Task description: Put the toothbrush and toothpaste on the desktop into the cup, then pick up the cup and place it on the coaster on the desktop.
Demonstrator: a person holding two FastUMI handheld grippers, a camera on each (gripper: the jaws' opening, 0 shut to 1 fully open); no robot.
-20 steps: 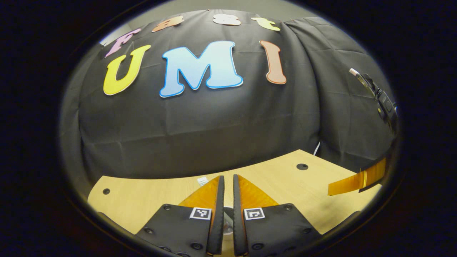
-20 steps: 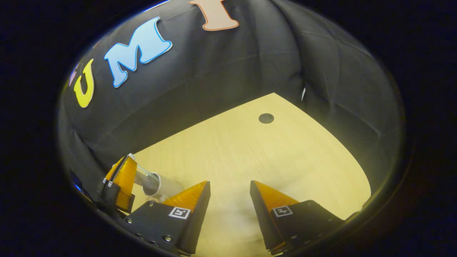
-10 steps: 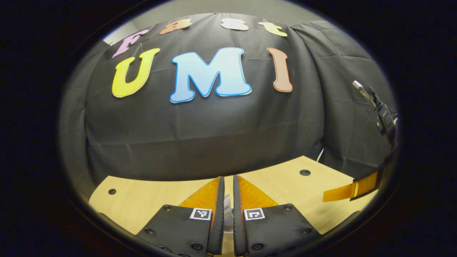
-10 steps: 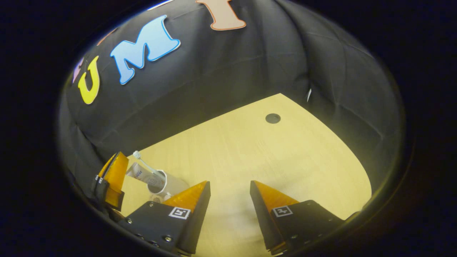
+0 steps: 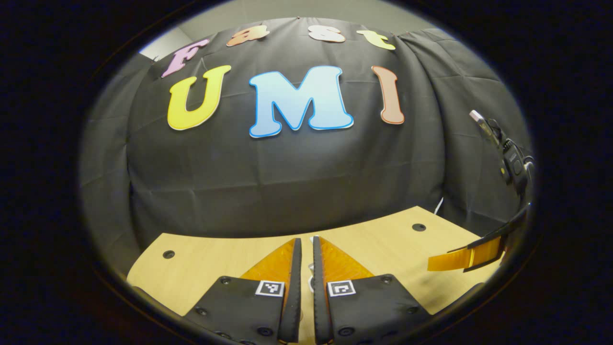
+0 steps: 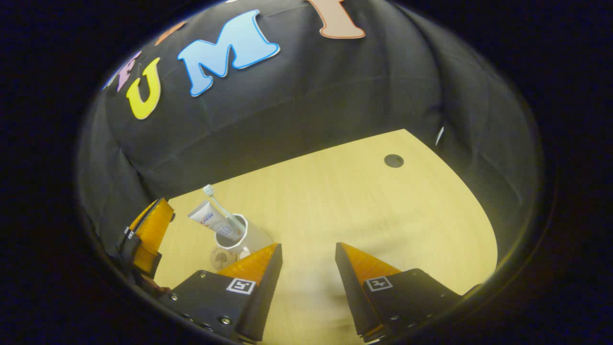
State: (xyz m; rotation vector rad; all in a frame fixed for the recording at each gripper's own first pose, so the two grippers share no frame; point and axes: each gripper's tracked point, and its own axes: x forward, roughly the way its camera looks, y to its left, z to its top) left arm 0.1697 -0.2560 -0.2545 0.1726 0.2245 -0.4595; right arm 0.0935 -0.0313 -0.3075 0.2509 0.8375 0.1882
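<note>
we judged the loading part of the task done: in the right gripper view the toothbrush (image 6: 216, 204) and the toothpaste (image 6: 211, 221) both stood in the cup (image 6: 242, 237), leaning out over its rim toward the booth wall. what was left, as far as we could tell, was the carry to the coaster (image 6: 221, 258), which lay on the desktop (image 6: 345, 211) just beside the cup's base, touching it or very nearly so; we could not tell whether the cup overlapped it

the cup was a plain white tumbler, upright, its lower part hidden behind one of the right gripper's fingers (image 6: 256, 266). the toothpaste was a white tube with some blue and red print, crimped end up. the toothbrush was slim and pale, bristle head at the top. the coaster looked like a small round wooden disc with a dark tree-like mark

the right gripper (image 6: 309, 251) had its jaws wide apart with only bare desktop between them, holding nothing. the left gripper (image 5: 304, 244) had its jaws almost closed, a thin slit left between them, and we saw nothing pinched there; in the right gripper view it hung to the left of the cup, apart from it
</note>
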